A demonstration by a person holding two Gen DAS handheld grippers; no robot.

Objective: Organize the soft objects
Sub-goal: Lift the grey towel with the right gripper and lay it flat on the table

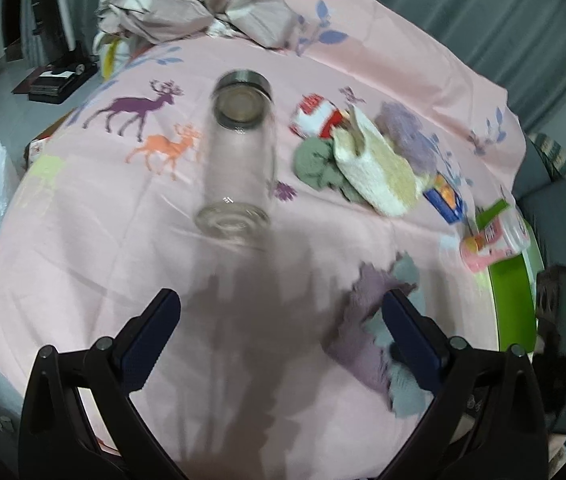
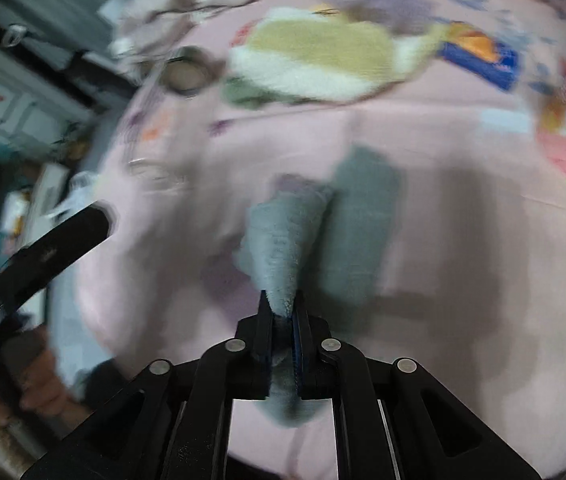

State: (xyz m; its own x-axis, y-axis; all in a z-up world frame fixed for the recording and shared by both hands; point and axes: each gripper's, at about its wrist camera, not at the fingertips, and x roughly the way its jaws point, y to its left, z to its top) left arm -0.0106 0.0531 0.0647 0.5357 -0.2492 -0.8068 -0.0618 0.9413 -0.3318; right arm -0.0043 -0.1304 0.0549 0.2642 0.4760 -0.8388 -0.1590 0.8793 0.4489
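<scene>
While the right gripper [image 2: 283, 304] pinches a grey sock [image 2: 283, 240] tight between its fingers above the pink sheet [image 1: 83, 260], the left gripper [image 1: 283, 312] hangs with its jaws spread wide and empty near a glass jar [image 1: 239, 152]; other soft pieces [image 1: 363, 164] sit piled beyond

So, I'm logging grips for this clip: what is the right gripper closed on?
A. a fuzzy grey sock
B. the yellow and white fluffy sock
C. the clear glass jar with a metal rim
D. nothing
A: in the right wrist view the right gripper is pinched shut on the fuzzy grey sock, which sticks out past its tips.
</scene>
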